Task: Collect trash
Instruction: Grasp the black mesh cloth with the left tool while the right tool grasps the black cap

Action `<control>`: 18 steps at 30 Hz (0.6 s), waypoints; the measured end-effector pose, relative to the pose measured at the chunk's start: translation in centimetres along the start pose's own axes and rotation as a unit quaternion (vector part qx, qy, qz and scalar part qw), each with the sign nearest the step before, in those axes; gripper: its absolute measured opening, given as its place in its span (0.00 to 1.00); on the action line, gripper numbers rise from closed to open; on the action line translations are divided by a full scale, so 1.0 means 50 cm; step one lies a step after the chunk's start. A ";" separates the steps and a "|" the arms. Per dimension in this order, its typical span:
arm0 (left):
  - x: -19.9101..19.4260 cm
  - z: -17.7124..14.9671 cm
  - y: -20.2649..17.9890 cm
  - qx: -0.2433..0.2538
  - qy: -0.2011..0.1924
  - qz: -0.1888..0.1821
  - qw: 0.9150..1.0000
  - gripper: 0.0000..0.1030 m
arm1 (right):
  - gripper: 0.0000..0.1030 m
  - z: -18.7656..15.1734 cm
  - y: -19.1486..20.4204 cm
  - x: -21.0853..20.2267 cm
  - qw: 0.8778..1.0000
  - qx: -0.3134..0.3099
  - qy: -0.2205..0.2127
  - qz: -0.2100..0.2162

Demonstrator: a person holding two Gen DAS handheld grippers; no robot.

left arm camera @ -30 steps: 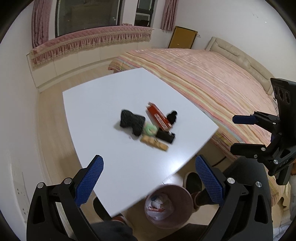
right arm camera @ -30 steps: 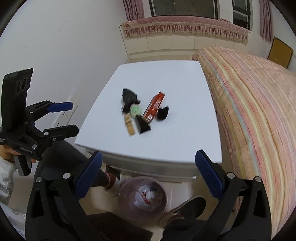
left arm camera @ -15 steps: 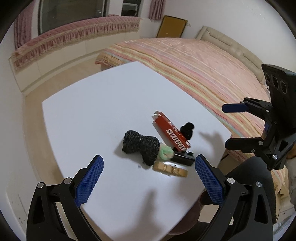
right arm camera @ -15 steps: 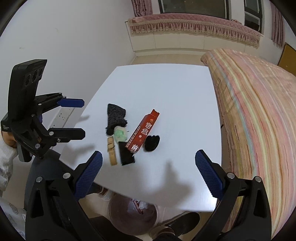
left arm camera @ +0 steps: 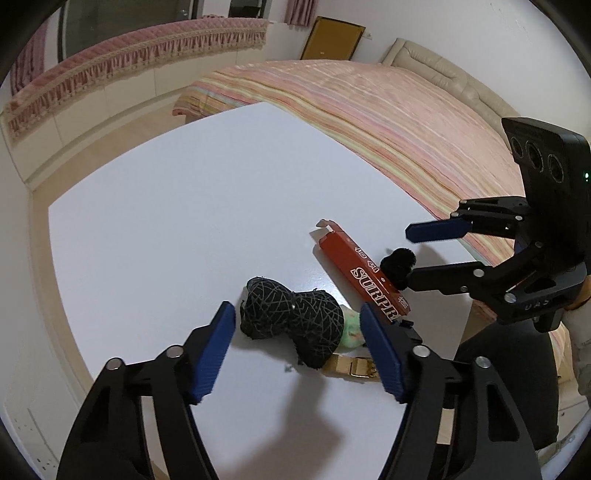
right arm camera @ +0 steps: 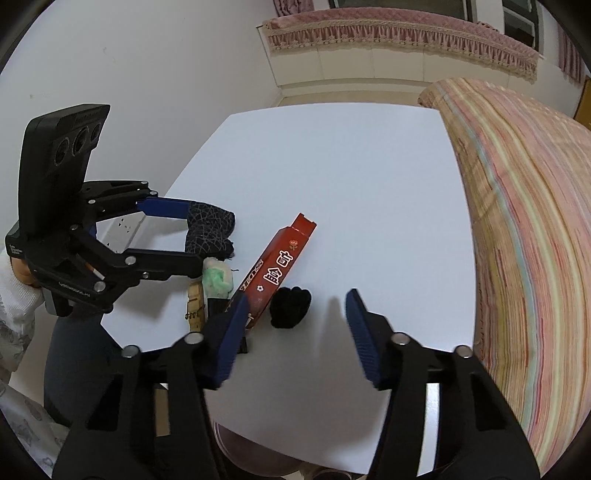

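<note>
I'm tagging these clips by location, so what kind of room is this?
Most likely a bedroom in a home: a bed with a striped pink cover and padded headboard stands beside the white table, and a window seat with a fringed pink cushion runs under the window.

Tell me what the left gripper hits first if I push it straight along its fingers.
Most likely the black crumpled wrapper, which sits between the open left gripper fingers' line, on the white table. Depth is uncertain; it looks close.
</note>
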State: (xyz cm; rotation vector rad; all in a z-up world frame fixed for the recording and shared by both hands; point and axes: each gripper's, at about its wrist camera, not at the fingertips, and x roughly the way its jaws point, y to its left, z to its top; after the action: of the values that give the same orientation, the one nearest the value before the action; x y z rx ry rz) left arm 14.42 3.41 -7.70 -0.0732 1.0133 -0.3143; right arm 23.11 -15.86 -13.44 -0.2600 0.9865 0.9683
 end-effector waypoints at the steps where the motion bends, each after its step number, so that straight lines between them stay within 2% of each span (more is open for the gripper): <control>1: 0.000 -0.002 0.001 0.000 0.001 0.002 1.000 0.61 | 0.41 0.001 -0.001 0.003 1.000 -0.001 0.003 0.002; 3: 0.002 -0.004 0.003 -0.001 0.002 0.003 1.000 0.59 | 0.34 0.000 0.000 0.008 1.000 -0.004 0.005 0.004; 4: 0.002 -0.005 0.003 -0.001 0.002 0.003 1.000 0.54 | 0.30 0.000 0.002 0.010 1.000 -0.006 0.006 0.005; 8: -0.002 -0.010 0.003 -0.001 0.001 0.005 1.000 0.51 | 0.15 -0.003 0.007 0.012 1.000 -0.007 0.006 0.005; 18: -0.023 -0.016 0.002 -0.009 -0.014 0.017 1.000 0.47 | 0.10 -0.005 0.011 -0.009 1.000 -0.002 -0.007 -0.006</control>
State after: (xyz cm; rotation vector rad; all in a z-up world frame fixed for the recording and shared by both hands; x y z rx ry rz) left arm 13.21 3.90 -7.17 -0.0774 0.9881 -0.2720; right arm 22.43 -15.94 -13.10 -0.2613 0.9693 0.9589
